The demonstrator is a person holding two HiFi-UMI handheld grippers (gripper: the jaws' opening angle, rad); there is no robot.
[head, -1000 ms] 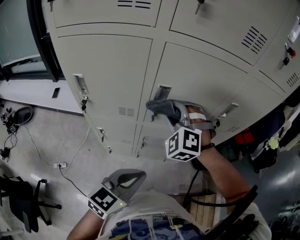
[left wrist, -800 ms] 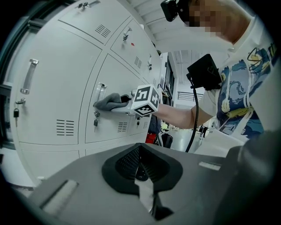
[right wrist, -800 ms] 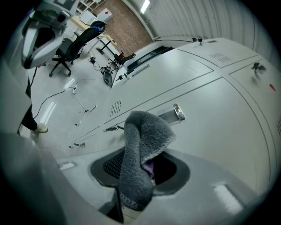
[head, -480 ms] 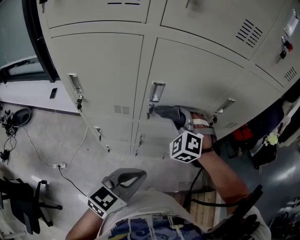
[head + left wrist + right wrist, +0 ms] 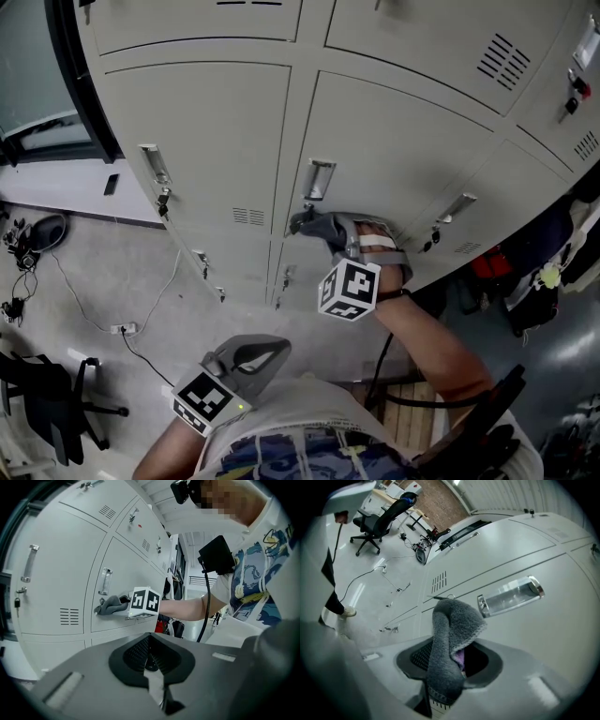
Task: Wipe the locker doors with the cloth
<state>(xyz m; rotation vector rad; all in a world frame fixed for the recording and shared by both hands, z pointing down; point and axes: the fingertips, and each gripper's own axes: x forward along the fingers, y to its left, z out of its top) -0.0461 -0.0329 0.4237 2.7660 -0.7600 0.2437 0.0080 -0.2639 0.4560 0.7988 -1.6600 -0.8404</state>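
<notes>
Looking at where the cloth (image 5: pixel 451 634) was, I could think of a few things that might go wrong. The right gripper (image 5: pixel 339 236) was shut tight on the bottom end of the cloth. The rest of it stood up loose and floppy past the jaws. Its top seemed to press on the locker door (image 5: pixel 394 159), just under the shiny handle (image 5: pixel 511 595) and right by the little key ring (image 5: pixel 449 596).

I thought the fluffy cloth could catch on that key ring if I wiped over it. Then it might get pulled out of the jaws, or it might tug the key. The handle sticks out from the door, so the gripper could bump it if I slid up. And because the cloth was so floppy, it could fold away, and then the hard gripper might scrape the paint.

My left gripper (image 5: pixel 157 691) was held low near my body, well away from the lockers. Its jaws were together with nothing in them, so it could not help catch the cloth.

The cloth was grey and thick, soft like a towel. It had a stitched edge and was folded over on itself. A bit of purple showed inside the fold, down by the jaws. I could not tell what that was.
</notes>
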